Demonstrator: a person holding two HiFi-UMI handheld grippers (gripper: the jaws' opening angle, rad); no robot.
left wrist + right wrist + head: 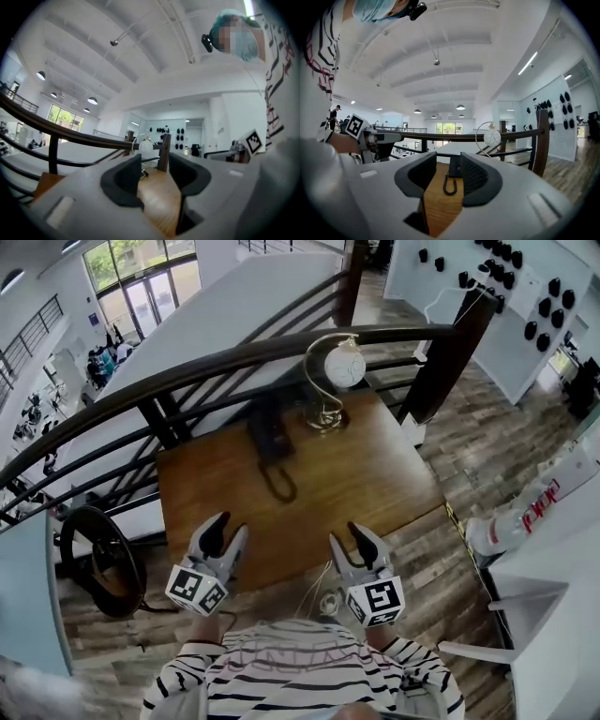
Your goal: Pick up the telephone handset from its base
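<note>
Left tongs [230, 526], right tongs [349, 534] apart, empty. Right gripper view frames telephone [453, 167]; left gripper view: table [157, 199], lamp [145, 146].

Plenty of light all round, tbh: daylight is let in through the big windows [141, 287] and topped up by round ceiling lamps [92, 100] and a strip light [529, 63], so shadows are kept soft and faint. A mild sheen is picked up on the wooden table [375, 474], while the black telephone [270, 432] is crushed to a dark shape with little detail. The head view is bent hard by the wide lens, the railing [187, 376] being bowed into an arc, and its lower left corner is smeared. Both gripper views are ringed by black fisheye corners. The left gripper [154, 164] and right gripper [449, 161] are rendered soft up close.
</note>
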